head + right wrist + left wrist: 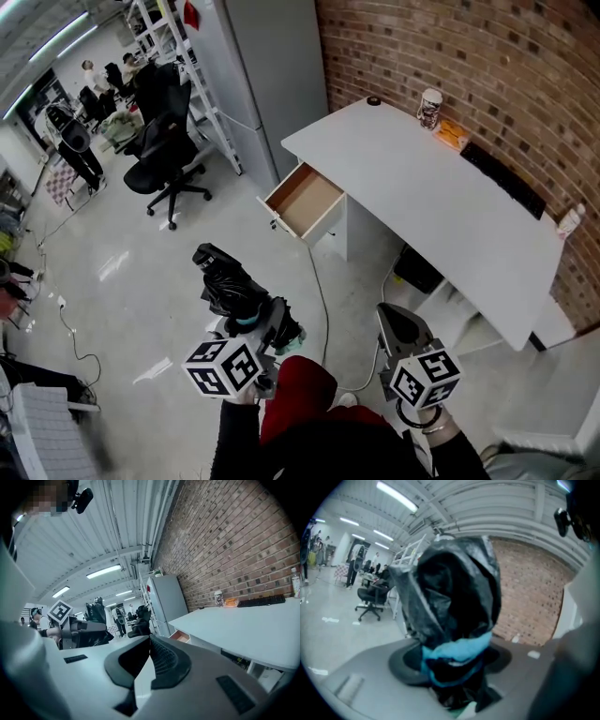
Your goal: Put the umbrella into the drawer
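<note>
Left gripper (454,665): jaws clamped on the folded black umbrella (223,277), held above the floor (131,291).
Right gripper (148,645): jaws pressed together, empty.
Drawer (302,201): open under the white counter (441,197), well apart from the umbrella.

desk (441,178): white, drawer (302,200) open | on it (along its far edge): cup (430,108), orange packet (452,136), keyboard (502,178), bottle (569,221)

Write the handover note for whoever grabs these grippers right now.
Left gripper: shut on the folded black umbrella, held in the air.
Right gripper: fingers together, empty.
Drawer: pulled open from the white desk, nothing visible inside, some way ahead of both grippers.
Done: umbrella in hand, drawer open.
Left: carry the umbrella over, lay it in the drawer, release.
</note>
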`<state>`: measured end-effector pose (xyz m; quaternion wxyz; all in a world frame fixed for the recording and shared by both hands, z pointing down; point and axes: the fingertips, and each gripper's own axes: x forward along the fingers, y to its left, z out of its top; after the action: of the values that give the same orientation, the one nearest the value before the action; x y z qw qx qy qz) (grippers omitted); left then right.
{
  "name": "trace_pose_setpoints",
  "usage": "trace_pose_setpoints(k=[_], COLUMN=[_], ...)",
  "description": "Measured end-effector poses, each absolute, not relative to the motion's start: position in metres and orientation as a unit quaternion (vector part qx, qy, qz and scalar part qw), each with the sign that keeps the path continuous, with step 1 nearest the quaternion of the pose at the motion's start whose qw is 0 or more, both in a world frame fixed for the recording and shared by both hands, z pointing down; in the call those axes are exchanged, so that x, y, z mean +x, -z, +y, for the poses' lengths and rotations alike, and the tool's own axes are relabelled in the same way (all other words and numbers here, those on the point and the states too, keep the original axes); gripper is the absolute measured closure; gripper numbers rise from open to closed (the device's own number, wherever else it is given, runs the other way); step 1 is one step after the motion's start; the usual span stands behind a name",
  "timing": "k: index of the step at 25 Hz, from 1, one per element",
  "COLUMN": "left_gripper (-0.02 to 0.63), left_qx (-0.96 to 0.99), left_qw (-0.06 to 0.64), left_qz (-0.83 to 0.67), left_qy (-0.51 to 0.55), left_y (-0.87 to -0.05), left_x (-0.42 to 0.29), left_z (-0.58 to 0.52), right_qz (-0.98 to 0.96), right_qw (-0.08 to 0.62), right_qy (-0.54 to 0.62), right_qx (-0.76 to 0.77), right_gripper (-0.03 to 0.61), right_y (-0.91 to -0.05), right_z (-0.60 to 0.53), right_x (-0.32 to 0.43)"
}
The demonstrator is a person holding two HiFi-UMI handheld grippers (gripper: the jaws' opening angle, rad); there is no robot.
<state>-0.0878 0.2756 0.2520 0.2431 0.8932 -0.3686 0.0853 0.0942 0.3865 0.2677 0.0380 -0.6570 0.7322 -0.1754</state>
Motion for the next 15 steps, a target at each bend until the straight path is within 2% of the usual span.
trace_pose_setpoints(k=[15], left_gripper=[0.336], left_qx=[0.902], left_qw=[0.254], left_qz=[-0.342], left_qy=[-0.072], left_y=[-0.266], left_x=[-0.055], left_z=[0.188], right_qz=[0.732], right_qw=[0.036], right_qy=[0.173], right_qx=[-0.658], right_gripper=[0.572], right_y=[-0.276], right_z=[0.316], right_x=[0.100])
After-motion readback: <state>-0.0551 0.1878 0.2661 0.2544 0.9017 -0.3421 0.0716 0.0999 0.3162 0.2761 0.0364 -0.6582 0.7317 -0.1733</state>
